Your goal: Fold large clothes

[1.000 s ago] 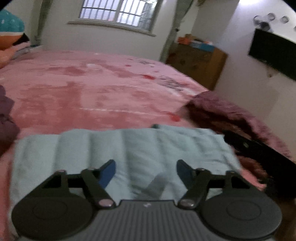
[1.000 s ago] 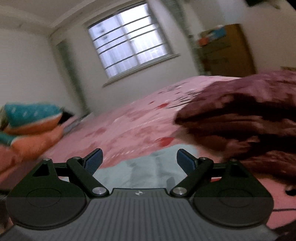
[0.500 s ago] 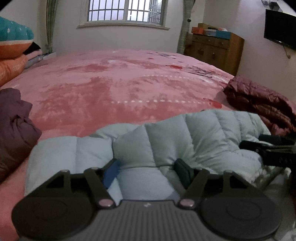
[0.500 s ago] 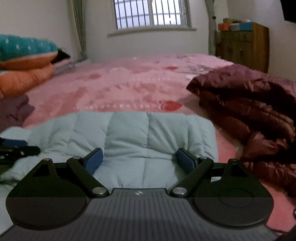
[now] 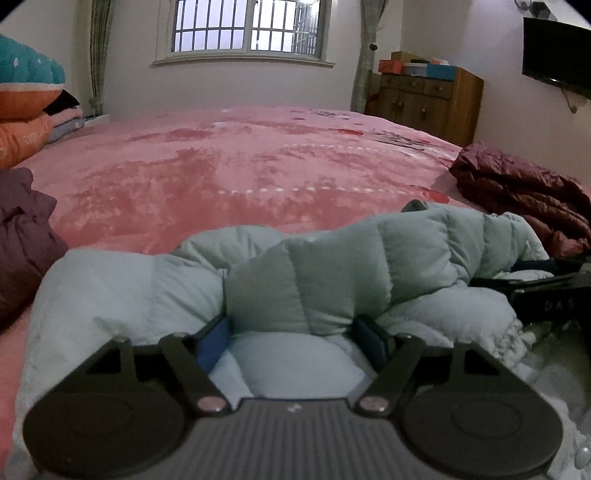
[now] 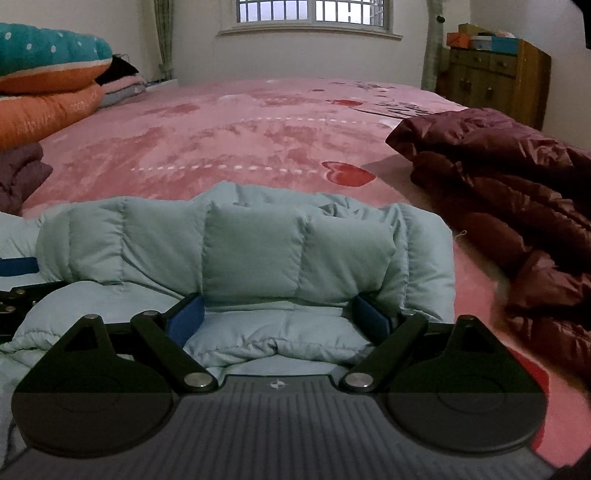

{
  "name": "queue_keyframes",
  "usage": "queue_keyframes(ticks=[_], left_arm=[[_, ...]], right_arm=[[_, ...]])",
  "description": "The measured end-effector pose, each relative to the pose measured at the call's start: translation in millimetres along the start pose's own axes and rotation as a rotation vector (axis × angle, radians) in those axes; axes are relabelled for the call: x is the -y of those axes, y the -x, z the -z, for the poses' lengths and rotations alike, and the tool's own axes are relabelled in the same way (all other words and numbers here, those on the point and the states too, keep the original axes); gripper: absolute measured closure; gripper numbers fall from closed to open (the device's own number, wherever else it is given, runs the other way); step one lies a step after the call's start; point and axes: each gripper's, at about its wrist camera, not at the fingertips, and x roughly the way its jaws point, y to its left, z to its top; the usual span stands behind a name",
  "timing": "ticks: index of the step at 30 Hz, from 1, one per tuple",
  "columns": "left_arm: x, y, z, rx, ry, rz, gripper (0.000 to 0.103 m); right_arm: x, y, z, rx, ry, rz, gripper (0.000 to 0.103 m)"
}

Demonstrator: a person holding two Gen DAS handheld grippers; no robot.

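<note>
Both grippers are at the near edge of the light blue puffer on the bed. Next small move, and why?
Probably back both grippers straight off. The light blue puffer jacket lies bunched on the pink bed, a fold between the fingers of the left gripper, whose jaws have just been opening, and the right gripper. Neither visibly pinches it, so pulling out should leave the fold lying.

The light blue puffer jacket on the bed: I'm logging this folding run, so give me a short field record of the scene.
garment: light blue puffer jacket, bunched in a fold on the pink bedspread
left gripper: jaws just opening, a padded fold between the pads
right gripper: jaws spread, a fold of the jacket between them; grip unclear
other clothes: maroon jacket at the right, dark purple garment at the left
background: barred window, wooden cabinet
</note>
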Motion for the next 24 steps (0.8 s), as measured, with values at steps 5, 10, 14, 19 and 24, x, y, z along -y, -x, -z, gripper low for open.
queue_keyframes(ticks=[5,10,14,19,24], left_arm=[[-0.2,0.3,0.3,0.004,0.003,0.001,0.027],[3.4,9.3,-5.2,-0.001,0.005,-0.021,0.027],[6.9,31.8,-9.8,0.002,0.058,-0.061,0.026],[10.1,76.3,-5.6,0.027,0.111,-0.083,0.024],[14.6,118.1,8.5,0.008,0.129,-0.101,0.024]], right_arm=[[-0.1,9.6,0.8,0.006,0.005,0.002,0.0],[3.9,17.2,4.4,0.049,-0.033,-0.03,0.0],[14.4,43.6,8.3,0.105,-0.108,-0.028,0.0],[25.6,83.3,16.0,0.155,-0.165,-0.013,0.0],[30.3,119.4,30.0,0.142,-0.17,-0.018,0.0]])
